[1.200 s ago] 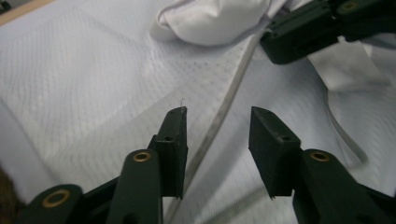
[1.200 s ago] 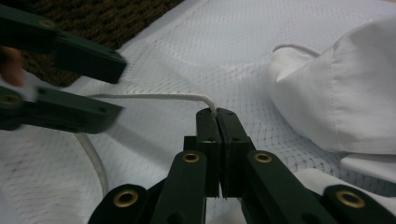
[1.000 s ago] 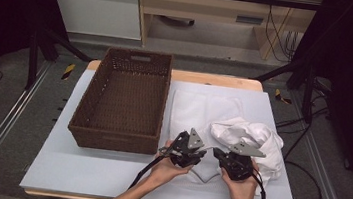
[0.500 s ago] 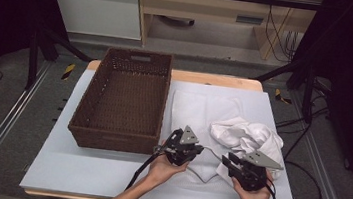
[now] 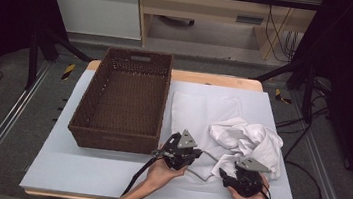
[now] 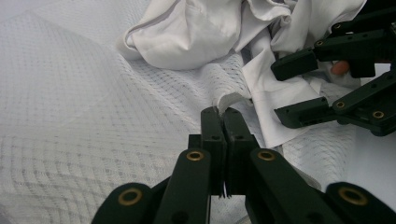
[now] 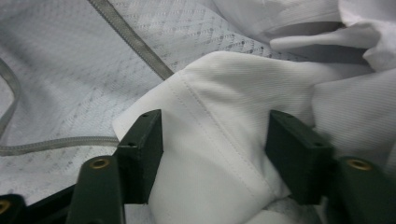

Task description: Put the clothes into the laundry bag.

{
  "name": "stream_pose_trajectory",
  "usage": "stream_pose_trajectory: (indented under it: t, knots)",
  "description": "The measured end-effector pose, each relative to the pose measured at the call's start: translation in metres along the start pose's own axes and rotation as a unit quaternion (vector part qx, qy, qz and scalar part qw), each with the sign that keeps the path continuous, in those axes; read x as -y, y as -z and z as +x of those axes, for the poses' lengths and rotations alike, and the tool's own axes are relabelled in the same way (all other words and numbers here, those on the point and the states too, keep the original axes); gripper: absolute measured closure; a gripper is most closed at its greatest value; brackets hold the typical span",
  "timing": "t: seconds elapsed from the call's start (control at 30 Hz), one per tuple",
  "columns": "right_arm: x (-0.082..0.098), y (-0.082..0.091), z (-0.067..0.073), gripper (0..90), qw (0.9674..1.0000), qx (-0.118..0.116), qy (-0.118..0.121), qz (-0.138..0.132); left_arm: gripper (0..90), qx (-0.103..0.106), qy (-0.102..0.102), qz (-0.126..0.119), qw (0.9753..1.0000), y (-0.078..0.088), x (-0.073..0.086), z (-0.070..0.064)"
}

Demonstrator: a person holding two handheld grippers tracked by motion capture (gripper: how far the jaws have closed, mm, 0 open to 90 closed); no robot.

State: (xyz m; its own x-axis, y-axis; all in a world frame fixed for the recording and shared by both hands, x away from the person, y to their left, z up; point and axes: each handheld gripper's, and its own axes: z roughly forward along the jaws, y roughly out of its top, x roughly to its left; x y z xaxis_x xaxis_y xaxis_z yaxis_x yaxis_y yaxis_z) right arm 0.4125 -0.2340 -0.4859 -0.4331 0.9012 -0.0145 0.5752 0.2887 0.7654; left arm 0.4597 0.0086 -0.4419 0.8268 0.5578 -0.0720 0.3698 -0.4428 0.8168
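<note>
**A:** What were the two grippers doing?

**B:** The left gripper (image 6: 219,114) was clenched, its jaws pinching a small raised edge of white fabric (image 6: 231,99) at their tips. I couldn't tell which cloth that edge belonged to. The right gripper (image 7: 215,154) had just been opening; its jaws stood apart with a seamed fold of the crumpled white garment (image 7: 219,121) between them, the pads at most just beside the cloth, not pressing on it.

**A:** And where did the garment lie?

**B:** In the high view it was bunched on the right half of the table (image 5: 56,166), partly on a flat white textured cloth (image 5: 198,109) spread to its left. The right gripper (image 5: 241,180) was at its near edge, the left gripper (image 5: 181,153) to the left of that, near the front of the flat cloth.

**A:** Anything else around?

**B:** A brown wicker basket (image 5: 94,105) stood on the left, just beside the flat cloth. A grey cord (image 7: 126,39) ran over the textured cloth, left of the right gripper.
</note>
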Motion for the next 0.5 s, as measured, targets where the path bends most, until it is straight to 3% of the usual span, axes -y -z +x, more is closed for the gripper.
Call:
stream_pose_trajectory:
  t: [0.13, 0.2, 0.33, 0.5]
  knots:
    - [-0.002, 0.005, -0.003, 75.1, 0.9999, 0.012, -0.004, 0.002, 88.7, 0.002, 0.007, 0.001, 1.0, -0.001, 0.0, 0.002]
    - [-0.002, 0.008, -0.006, 85.4, 0.9999, 0.01, -0.007, -0.001, 88.7, 0.001, 0.007, 0.001, 1.0, -0.001, 0.0, 0.001]
    - [-0.003, 0.013, -0.008, 87.4, 0.9999, 0.006, -0.015, -0.003, 88.7, 0.0, 0.009, 0.001, 1.0, -0.001, -0.001, 0.001]
    - [-0.012, 0.035, -0.008, 87.5, 0.9982, -0.004, -0.001, -0.06, 88.7, 0.001, 0.023, -0.001, 0.9997, 0.0, -0.002, 0.005]
